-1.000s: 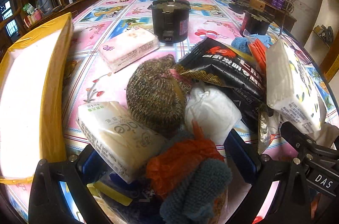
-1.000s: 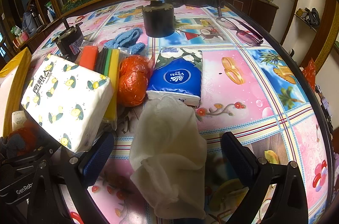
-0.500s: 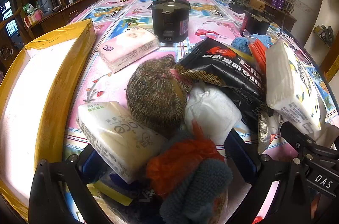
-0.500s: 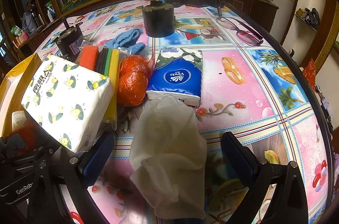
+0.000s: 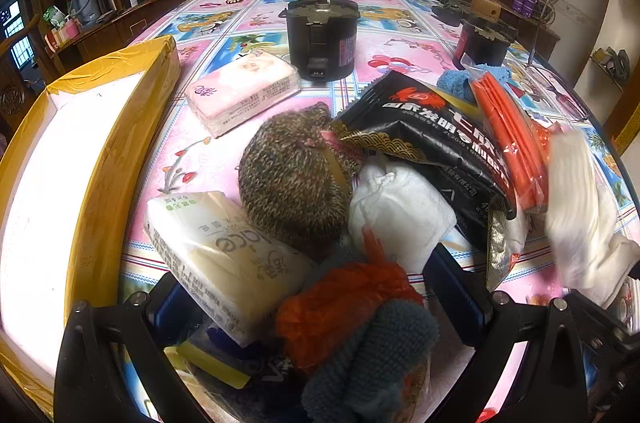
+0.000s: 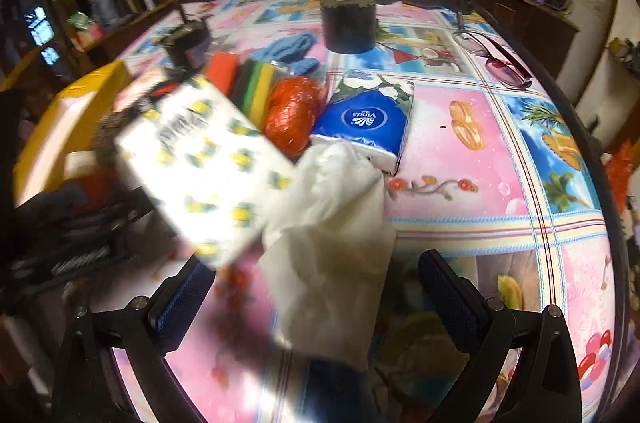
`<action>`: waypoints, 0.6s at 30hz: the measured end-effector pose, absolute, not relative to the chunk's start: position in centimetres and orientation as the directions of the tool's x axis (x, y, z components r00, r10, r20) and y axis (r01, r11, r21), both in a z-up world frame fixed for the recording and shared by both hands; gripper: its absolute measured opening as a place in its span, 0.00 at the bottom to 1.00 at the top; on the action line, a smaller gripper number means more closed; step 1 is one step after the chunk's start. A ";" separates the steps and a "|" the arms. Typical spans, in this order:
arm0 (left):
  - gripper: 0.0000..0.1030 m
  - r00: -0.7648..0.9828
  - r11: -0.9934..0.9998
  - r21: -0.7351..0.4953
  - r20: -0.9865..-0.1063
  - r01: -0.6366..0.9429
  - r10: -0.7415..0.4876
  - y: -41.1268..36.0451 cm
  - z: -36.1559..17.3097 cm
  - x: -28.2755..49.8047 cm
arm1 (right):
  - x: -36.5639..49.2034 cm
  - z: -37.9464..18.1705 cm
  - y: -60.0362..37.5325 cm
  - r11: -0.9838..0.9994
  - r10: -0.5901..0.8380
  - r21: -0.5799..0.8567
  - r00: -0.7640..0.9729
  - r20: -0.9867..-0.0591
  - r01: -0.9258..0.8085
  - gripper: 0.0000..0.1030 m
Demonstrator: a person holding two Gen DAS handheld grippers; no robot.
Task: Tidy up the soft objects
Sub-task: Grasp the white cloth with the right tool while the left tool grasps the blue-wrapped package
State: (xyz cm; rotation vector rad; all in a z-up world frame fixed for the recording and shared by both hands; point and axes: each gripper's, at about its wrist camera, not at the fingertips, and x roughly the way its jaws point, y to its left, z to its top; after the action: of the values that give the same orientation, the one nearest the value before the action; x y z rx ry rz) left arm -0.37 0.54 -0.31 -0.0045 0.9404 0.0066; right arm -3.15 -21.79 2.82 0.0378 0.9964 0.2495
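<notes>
My left gripper (image 5: 316,303) is open over a heap of soft goods: a cream tissue pack (image 5: 224,255), an orange mesh ball (image 5: 340,307) and a grey-blue knit (image 5: 372,355) lie between its fingers. Beyond them sit a brown knitted hat (image 5: 296,175), a white cloth pouch (image 5: 400,211), a black snack bag (image 5: 432,139) and a pink tissue pack (image 5: 244,91). My right gripper (image 6: 320,297) is open around a thin white bag (image 6: 328,231). A blurred lemon-print tissue pack (image 6: 204,159) is at its left; a blue tissue pack (image 6: 368,115) lies ahead.
A white foam box with yellow tape (image 5: 100,151) stands along the table's left side. Two black cylindrical devices (image 5: 322,39) (image 6: 348,23) stand at the back, with glasses (image 6: 500,63) at the far right. Coloured sponges (image 6: 248,83) and an orange bag (image 6: 292,115) lie behind the lemon pack.
The yellow-taped box has slid in from the left toward the heap. The right wrist view has swung and blurred, and the lemon pack now shows tilted. The left gripper has stayed put.
</notes>
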 end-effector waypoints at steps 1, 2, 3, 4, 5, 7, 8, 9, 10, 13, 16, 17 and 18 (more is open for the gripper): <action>1.00 0.590 1.000 -0.001 -0.808 -0.008 0.004 0.5 -0.3 -0.4 | -3.8 3.1 -22.1 0.968 0.232 0.142 0.526 -0.818 -0.206 0.99; 1.00 0.590 1.000 -0.001 -0.808 -0.008 0.004 0.6 -0.3 -0.4 | -4.5 3.3 -22.3 0.966 0.240 0.140 0.540 -0.806 -0.220 0.99; 1.00 0.589 1.000 -0.001 -0.808 -0.008 0.004 0.5 -0.3 -0.4 | -5.2 3.6 -22.6 0.961 0.256 0.144 0.555 -0.792 -0.238 0.99; 1.00 0.589 1.000 -0.001 -0.808 -0.008 0.004 0.5 -0.3 -0.3 | -5.6 3.9 -22.7 0.957 0.268 0.148 0.561 -0.783 -0.252 0.99; 1.00 0.589 1.000 -0.001 -0.808 -0.008 0.004 0.5 -0.3 -0.3 | -6.0 4.1 -22.8 0.953 0.278 0.151 0.565 -0.777 -0.262 0.99; 1.00 0.585 1.000 0.000 -0.811 0.006 -0.004 0.7 -0.3 -0.5 | -6.3 4.3 -22.8 0.949 0.292 0.157 0.567 -0.770 -0.275 0.99; 1.00 0.574 0.999 0.001 -0.819 0.034 -0.019 0.8 -0.2 -0.5 | -6.4 4.3 -22.8 0.947 0.297 0.162 0.567 -0.768 -0.277 0.99; 1.00 0.563 0.998 -0.004 -0.826 0.065 -0.040 0.9 -0.1 -0.7 | -6.4 4.4 -22.8 0.946 0.305 0.173 0.569 -0.763 -0.276 0.99; 1.00 0.553 0.998 -0.004 -0.832 0.070 -0.042 1.1 -0.1 -0.9 | -6.3 4.4 -22.9 0.945 0.312 0.183 0.572 -0.758 -0.272 0.99; 1.00 0.538 0.995 -0.062 -0.838 0.075 -0.093 2.2 0.3 -2.0 | -6.4 4.8 -23.4 0.939 0.339 0.224 0.589 -0.734 -0.261 0.99; 1.00 0.550 0.984 -0.116 -0.818 0.133 -0.171 2.8 0.9 -3.9 | -5.9 5.2 -24.2 0.939 0.345 0.259 0.612 -0.711 -0.227 0.97; 1.00 0.566 0.981 -0.113 -0.803 0.159 -0.184 2.7 1.4 -4.4 | -5.4 5.2 -24.4 0.941 0.337 0.266 0.618 -0.711 -0.208 0.97; 1.00 0.591 0.977 -0.106 -0.783 0.182 -0.195 2.5 1.9 -5.2 | -4.9 5.1 -24.6 0.944 0.328 0.274 0.620 -0.713 -0.185 0.92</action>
State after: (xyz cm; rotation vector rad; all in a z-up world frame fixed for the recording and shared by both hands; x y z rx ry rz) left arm -5.23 2.46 1.94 -0.0150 0.9126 -0.2197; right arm -4.87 -24.60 5.14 0.1804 0.8532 0.2966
